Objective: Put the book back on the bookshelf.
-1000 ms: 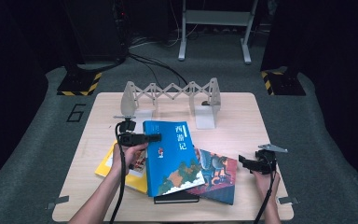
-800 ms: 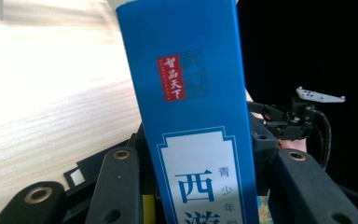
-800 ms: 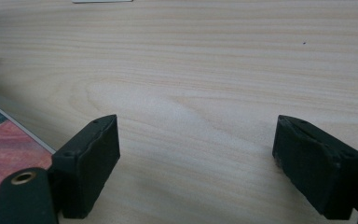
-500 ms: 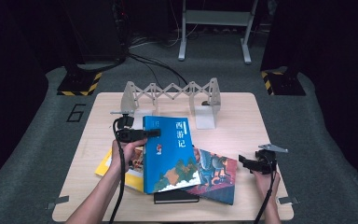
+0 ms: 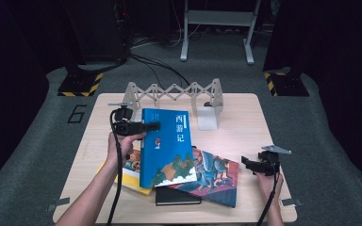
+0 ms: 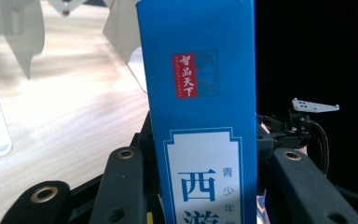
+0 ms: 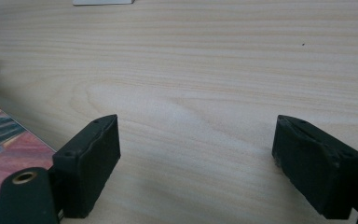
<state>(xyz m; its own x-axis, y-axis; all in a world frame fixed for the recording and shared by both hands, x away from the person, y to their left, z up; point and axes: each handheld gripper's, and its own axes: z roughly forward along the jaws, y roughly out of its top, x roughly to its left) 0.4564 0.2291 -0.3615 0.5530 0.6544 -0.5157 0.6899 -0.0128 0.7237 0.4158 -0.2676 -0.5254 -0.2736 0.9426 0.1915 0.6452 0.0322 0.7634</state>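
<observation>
High view: blue book [image 5: 167, 148] is clamped at its spine by left gripper [image 5: 153, 126]; right gripper [image 5: 245, 162] fingers are held apart, empty, well clear.

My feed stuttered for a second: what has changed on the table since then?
The left hand-held gripper, its jaws having just closed on the blue book, has lifted the book's far end slightly. The right hand-held gripper stays open and still; the other books and the folding rack are unmoved.

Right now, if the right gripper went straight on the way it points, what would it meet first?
Probably the painted-cover book: the right gripper, jaws open and empty, points across the table toward it. Depth is unclear.
</observation>
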